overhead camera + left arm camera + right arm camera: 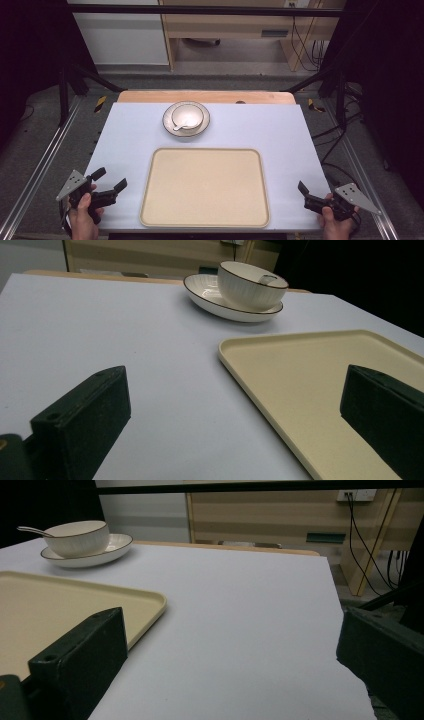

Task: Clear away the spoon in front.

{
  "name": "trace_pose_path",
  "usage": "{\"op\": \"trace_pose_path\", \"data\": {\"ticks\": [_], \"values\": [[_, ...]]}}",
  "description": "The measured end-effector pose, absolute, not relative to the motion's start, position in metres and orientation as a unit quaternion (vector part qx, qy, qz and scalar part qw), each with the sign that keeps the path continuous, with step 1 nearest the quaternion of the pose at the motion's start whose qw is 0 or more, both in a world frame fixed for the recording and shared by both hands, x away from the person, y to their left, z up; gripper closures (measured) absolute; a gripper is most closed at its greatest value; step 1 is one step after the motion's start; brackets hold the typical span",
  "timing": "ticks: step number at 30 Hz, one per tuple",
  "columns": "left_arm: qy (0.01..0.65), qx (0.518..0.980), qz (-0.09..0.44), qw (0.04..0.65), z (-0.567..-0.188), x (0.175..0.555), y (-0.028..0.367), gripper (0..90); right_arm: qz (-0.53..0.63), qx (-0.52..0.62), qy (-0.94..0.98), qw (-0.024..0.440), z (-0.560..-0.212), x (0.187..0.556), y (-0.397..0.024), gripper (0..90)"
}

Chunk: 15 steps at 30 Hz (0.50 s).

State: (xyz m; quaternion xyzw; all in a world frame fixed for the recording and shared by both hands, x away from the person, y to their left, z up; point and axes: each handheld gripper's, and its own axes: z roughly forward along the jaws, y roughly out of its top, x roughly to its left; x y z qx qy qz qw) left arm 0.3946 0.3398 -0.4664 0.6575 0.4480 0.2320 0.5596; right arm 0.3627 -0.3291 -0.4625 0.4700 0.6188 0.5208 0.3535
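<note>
Both the left gripper [109, 181] and right gripper [302, 192] are waiting wide open and empty, flanking the tray [205, 186]. The bowl [186, 117] is sitting on its plate [204, 112] farther back on the surface [130, 135], likely awaiting transfer.

Black hand-held gripper [110, 181], grey plate

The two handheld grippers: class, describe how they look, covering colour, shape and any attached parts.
Each gripper, left and right, is black with two blocky, flat-faced jaws. A grey three-cornered plate with small holes sits on top of each. A small round hole marks the near jaw's top face in both gripper views.
</note>
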Motion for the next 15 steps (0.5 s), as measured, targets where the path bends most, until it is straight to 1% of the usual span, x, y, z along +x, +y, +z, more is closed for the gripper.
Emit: {"op": "trace_pose_path", "data": {"ticks": [5, 15], "values": [[0.441, 0.660, 0.238, 0.559, -0.462, 0.395, 0.334, 0.0, 0.517, 0.466, 0.625, 0.353, -0.463, 0.364, -0.327, 0.2], [0.424, 0.665, 0.217, 0.575, -0.448, 0.413, 0.314, 0.0, 0.514, 0.461, 0.631, 0.353, -0.464, 0.365, -0.323, 0.3]]}}
